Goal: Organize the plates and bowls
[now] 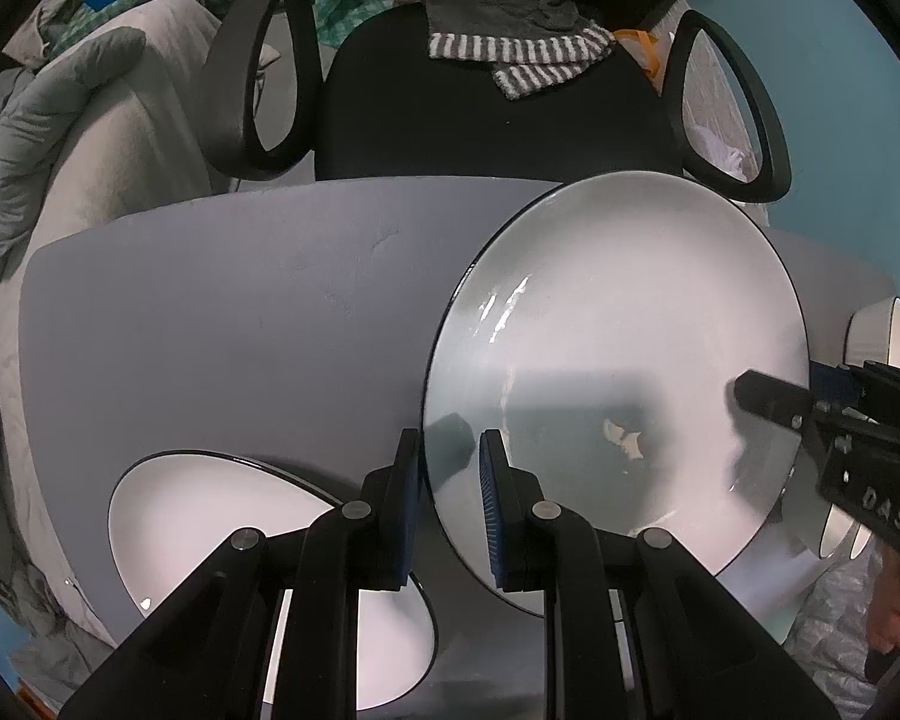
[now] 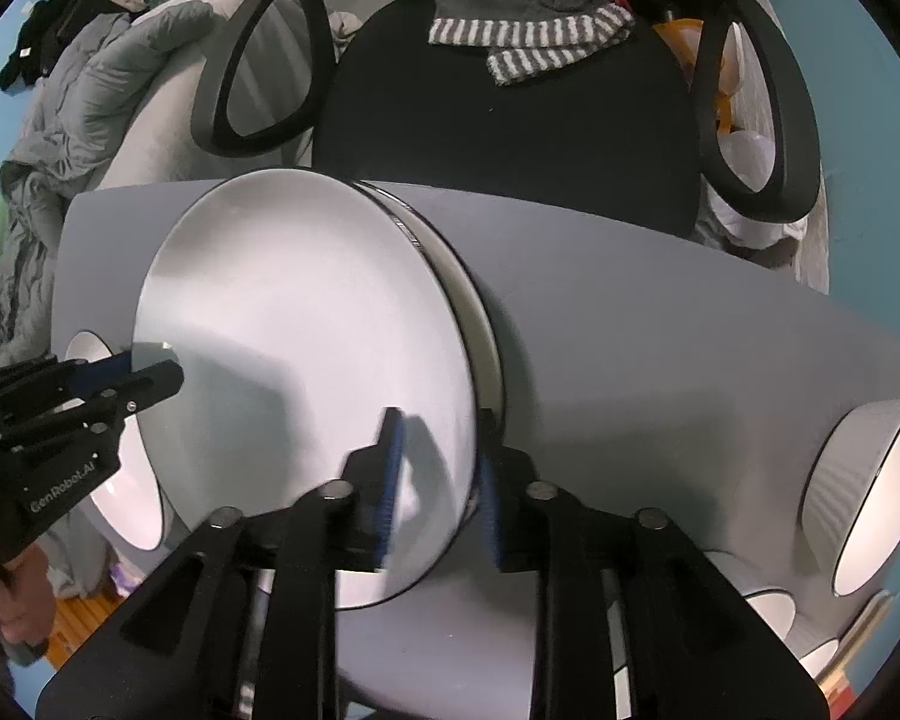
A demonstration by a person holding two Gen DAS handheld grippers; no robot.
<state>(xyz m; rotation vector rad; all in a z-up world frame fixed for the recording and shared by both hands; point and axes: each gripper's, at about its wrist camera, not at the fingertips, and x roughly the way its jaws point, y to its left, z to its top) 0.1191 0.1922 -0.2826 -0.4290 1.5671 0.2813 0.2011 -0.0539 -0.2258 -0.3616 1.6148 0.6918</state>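
A smaller white plate [image 1: 222,516] lies on the grey table [image 1: 222,324] left of the left claw [image 1: 448,483], whose jaws pinch the near-left rim of the big white plate [image 1: 618,324]. That plate rests on another plate [image 2: 480,324]. The right claw [image 2: 435,468] straddles its right rim, pads slack. Right of it lie ribbed bowls [image 2: 870,492].

A large round white plate with a dark rim [image 2: 306,324] lies on another plate on the grey table [image 2: 660,324]. A second white plate [image 1: 210,516] sits to its left, ribbed white bowls [image 2: 864,498] to its right, and a black armchair [image 2: 510,108] behind the table.
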